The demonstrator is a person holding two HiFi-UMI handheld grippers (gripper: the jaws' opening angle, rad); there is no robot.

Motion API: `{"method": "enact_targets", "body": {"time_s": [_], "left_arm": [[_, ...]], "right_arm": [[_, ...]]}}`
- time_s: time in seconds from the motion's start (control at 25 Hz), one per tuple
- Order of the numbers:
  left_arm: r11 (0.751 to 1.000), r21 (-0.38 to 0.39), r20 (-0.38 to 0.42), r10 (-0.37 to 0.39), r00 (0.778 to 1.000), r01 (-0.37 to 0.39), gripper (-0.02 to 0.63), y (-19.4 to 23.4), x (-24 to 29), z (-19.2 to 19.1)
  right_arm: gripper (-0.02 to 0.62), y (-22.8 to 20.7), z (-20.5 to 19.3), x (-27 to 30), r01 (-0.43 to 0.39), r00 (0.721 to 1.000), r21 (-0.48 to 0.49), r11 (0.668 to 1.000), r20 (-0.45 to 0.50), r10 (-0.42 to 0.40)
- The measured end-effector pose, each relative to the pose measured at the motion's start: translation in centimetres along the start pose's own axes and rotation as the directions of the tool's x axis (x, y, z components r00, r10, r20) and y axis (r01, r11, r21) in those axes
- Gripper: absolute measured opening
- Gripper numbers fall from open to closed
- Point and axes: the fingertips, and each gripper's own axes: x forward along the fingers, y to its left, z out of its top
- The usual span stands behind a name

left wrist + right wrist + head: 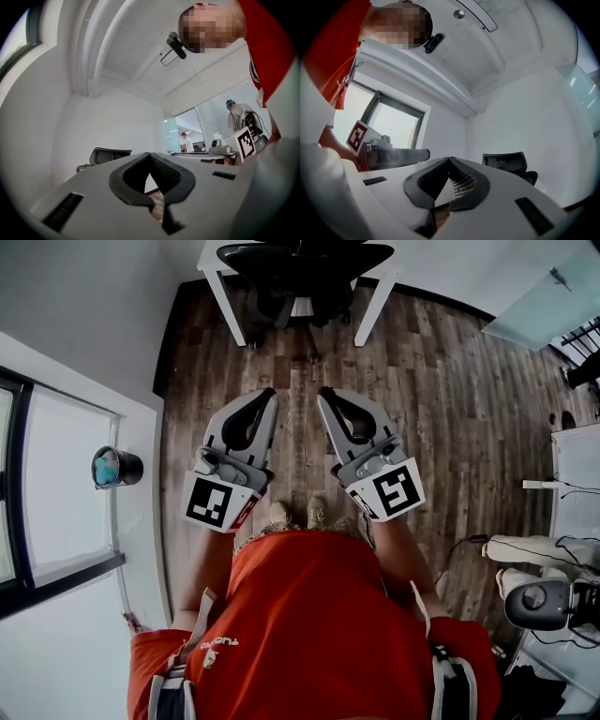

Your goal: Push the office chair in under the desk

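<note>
- A person in a red shirt (309, 615) stands on the wood floor (450, 399), with the shoes (300, 514) showing just below the claws.
- The left claw (268, 394) is held out in front of the body. Its jaws are pressed together with nothing between them (its own view (150, 153) shows the tips meeting).
- The right claw (324, 392) is just beside it and roughly parallel. Its jaws are also pressed together and empty, as its own view (449, 159) shows.
- A dark cup (114, 468) sits on the window ledge at the left.
- Bare floor lies between the claws and the chair, and neither claw touches it.
- The black chair (300, 263) stands at the far end, between the two white legs of the counter (225, 306). How far under it reaches I cannot tell.
- Each claw's own view shows the chair ahead by the white wall ( (105, 154), (506, 161)).
</note>
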Motion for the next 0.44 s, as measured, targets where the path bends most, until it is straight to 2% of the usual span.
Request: {"method": "enact_targets", "body": {"time_s": [0.44], "left_arm": [[1.000, 0.000, 0.019, -0.020, 1.000, 0.020, 0.009, 0.21, 0.16, 0.15]], "right_arm": [[0.023, 0.01, 0.18, 0.27, 0.013, 1.000, -0.017, 1.000, -0.005, -0.013]]}}
